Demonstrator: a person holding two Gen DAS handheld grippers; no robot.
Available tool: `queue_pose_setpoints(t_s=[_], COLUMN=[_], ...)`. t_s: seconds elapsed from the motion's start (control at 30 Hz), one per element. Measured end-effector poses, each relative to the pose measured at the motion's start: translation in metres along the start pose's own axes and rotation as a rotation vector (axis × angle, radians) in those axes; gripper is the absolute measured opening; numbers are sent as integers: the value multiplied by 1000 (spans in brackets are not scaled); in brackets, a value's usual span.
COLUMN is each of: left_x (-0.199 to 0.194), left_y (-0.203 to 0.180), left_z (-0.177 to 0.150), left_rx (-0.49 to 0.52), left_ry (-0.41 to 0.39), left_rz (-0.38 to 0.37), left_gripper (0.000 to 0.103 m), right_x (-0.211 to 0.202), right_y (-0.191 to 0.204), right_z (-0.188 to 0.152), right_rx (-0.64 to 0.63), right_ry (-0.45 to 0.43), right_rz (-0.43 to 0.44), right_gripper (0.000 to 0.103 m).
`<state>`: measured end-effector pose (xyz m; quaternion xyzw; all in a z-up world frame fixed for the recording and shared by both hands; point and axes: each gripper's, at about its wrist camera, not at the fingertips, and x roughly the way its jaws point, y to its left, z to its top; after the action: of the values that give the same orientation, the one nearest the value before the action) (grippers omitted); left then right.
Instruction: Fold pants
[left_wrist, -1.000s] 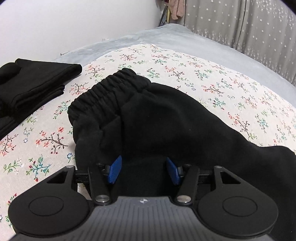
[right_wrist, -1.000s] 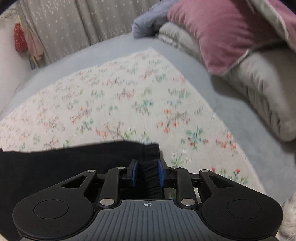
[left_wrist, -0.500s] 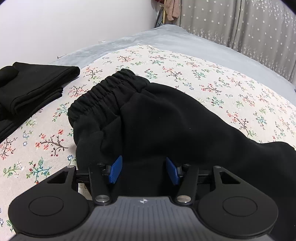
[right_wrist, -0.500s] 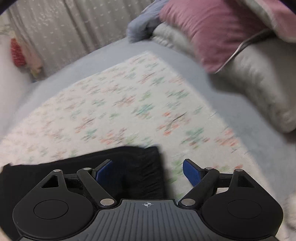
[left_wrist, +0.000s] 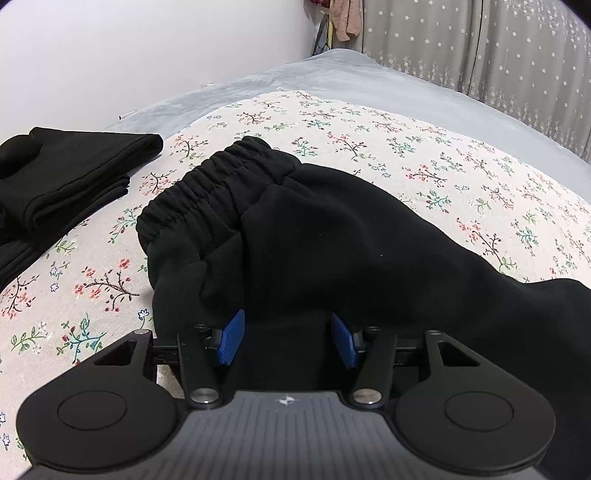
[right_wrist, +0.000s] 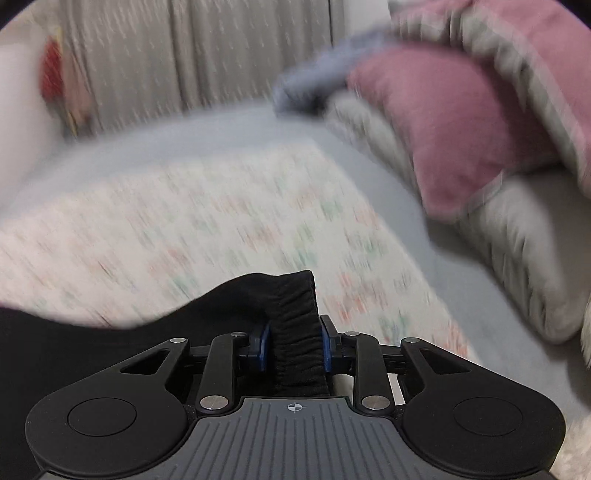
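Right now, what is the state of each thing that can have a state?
pants: spread on the bed, not yet folded
pants cuff: raised, pinched in the right claw
left claw: open, over pants fabric
right claw: shut on the cuff
other black clothes: folded, stacked
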<state>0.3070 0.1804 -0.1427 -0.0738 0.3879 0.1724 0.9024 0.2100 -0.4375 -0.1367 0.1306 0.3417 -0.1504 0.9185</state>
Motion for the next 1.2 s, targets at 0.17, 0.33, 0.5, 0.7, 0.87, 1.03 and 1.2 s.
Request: queue_pose_setpoints(t_s=[0.17,0.33,0.5,0.7,0.87,1.03,1.2], left_x=[0,-4,-30,-19,4,4,5], left_y=[4,12,5,-8,0,-8,-8], left_z=[0,4,13,10,10,10,14], left_rx=[-18,-76,-67,-88,-129,-69,-73], left_ry=[7,22,-83,28,117,111,118], left_rz=[-10,-33,-36,-187,-188,-166,-163], left_gripper=[65,64,64,64,64,64,65], right_x=[22,8,-15,4,52,111,119], right_y=[2,6,52,167,261,337,354], right_z=[-11,-1,15,33,49,51,48], right_rx=[-15,-34,-21,-121,-150,-134,-122], right_ry=[48,-3,-100,-27,97,292,336], right_rz=[-41,-138,220,624,815,846,961], right_gripper=[28,67,69,73,76,76,69])
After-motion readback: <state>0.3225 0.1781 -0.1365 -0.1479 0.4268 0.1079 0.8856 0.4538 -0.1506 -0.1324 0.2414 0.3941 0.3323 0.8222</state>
